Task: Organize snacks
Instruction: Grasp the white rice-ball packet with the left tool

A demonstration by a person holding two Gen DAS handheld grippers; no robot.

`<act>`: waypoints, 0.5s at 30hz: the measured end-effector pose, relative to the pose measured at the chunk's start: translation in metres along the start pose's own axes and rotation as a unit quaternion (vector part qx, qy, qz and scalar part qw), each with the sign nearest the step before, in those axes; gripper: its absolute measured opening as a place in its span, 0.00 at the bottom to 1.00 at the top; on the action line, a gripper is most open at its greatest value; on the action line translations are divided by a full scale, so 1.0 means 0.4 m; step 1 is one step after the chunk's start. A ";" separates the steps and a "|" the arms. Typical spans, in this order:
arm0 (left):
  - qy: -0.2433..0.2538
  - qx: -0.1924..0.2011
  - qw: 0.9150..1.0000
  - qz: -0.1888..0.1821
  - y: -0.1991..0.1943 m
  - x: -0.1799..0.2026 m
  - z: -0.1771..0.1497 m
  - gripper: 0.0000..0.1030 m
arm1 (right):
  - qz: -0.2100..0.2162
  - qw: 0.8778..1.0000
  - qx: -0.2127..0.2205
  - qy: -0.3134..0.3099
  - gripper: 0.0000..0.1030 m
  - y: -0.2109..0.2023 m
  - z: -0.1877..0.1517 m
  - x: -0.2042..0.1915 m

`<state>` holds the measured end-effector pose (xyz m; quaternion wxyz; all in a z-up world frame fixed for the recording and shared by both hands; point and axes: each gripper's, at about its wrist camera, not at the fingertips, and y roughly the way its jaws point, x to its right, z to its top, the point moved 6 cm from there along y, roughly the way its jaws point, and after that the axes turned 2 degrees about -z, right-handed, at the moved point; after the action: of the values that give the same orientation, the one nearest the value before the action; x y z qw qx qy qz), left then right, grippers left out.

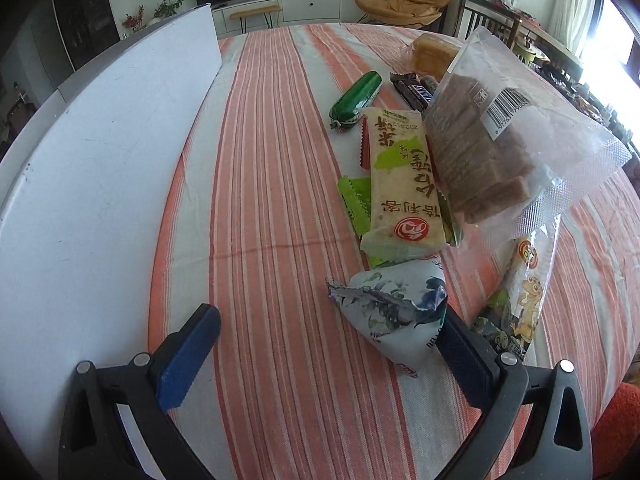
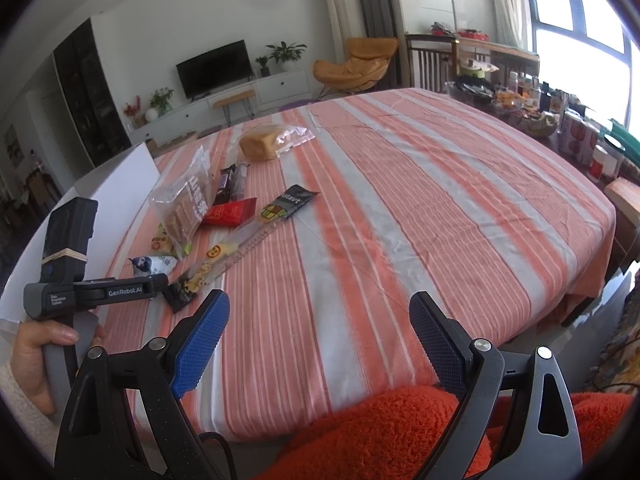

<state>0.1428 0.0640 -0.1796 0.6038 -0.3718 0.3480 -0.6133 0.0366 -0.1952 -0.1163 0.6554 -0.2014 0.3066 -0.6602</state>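
A pile of snacks lies on the striped tablecloth (image 1: 280,200). My left gripper (image 1: 328,326) hovers low and open, and a white-and-blue triangular packet (image 1: 396,312) rests just inside its right finger (image 1: 460,344); I cannot tell if they touch. Beyond lie a cream wafer pack (image 1: 400,176), a clear bag of brown biscuits (image 1: 500,132), a green sausage (image 1: 356,100), a chocolate bar (image 1: 412,88) and a long cartoon pack (image 1: 520,296). My right gripper (image 2: 320,312) hangs open and empty over the near table edge, right of the pile (image 2: 224,216). A bagged loaf (image 2: 260,144) sits farther back.
A white board (image 1: 100,160) lies along the table's left side. A hand (image 2: 36,352) holds the left tool's body (image 2: 96,290). Orange fuzzy fabric (image 2: 380,432) sits below the right gripper. A second table crowded with jars and cans (image 2: 560,120) stands at the far right.
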 end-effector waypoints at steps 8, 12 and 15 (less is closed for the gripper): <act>0.035 -0.043 0.998 -0.016 0.009 0.053 0.039 0.90 | -0.004 1.000 0.005 -0.001 0.91 -0.007 -0.002 0.000; 0.052 -0.012 0.998 -0.042 -0.030 0.063 0.029 0.48 | 0.004 1.000 -0.003 0.010 0.91 0.001 -0.004 0.008; 0.033 -0.008 0.998 -0.058 -0.053 0.046 0.008 0.46 | 0.015 0.999 -0.016 0.027 0.91 0.014 -0.007 0.022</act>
<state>0.1354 0.0463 -0.1587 0.5525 -0.3754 0.3504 -0.6566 0.0382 -0.2033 -0.1232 0.6535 -0.1893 0.3380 -0.6503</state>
